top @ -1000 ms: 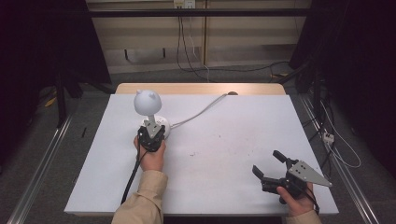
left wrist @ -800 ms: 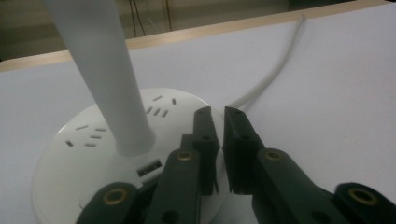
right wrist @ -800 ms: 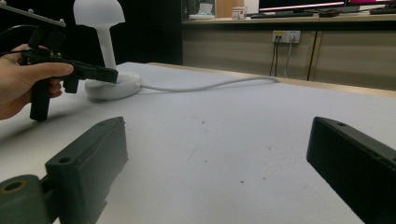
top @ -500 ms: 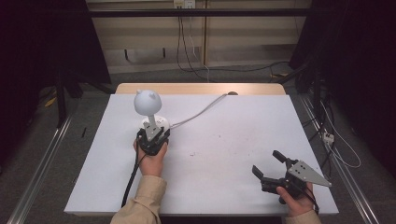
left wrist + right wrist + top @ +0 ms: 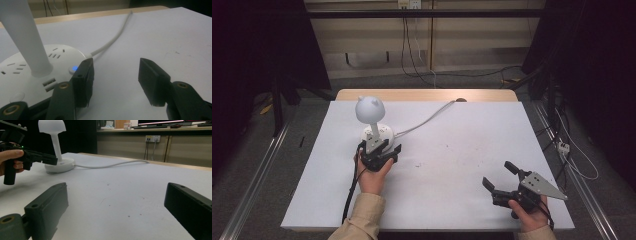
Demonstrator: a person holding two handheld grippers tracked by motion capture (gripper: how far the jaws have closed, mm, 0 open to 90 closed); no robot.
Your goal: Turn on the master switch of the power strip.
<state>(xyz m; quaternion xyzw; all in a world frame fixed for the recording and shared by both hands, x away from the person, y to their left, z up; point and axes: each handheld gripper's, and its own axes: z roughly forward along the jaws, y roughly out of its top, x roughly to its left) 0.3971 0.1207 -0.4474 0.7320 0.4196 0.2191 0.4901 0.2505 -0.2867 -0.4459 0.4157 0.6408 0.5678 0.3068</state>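
Note:
A white desk lamp (image 5: pixel 370 110) with a rounded, eared head stands on a round base (image 5: pixel 381 131) at the table's left. The base (image 5: pixel 22 72) carries sockets and a small blue-lit button (image 5: pixel 74 68). My left gripper (image 5: pixel 384 147) is at the base's near edge, open. In the left gripper view its jaws (image 5: pixel 116 85) hold nothing, the left one overlapping the base's rim by the button. My right gripper (image 5: pixel 497 173) rests open near the front right corner, its jaws (image 5: pixel 115 207) wide apart over bare table. The lamp (image 5: pixel 52 126) and the left gripper (image 5: pixel 37 157) show far off.
A white cable (image 5: pixel 427 120) runs from the lamp base to the table's back edge (image 5: pixel 427 95). The white tabletop (image 5: pixel 452 150) has a few small specks. Metal rails (image 5: pixel 257 175) flank the table on the floor, with loose wires (image 5: pixel 572 155) on the right.
My left gripper has drawn slightly back and to the right from the lamp base. The right gripper has stayed put.

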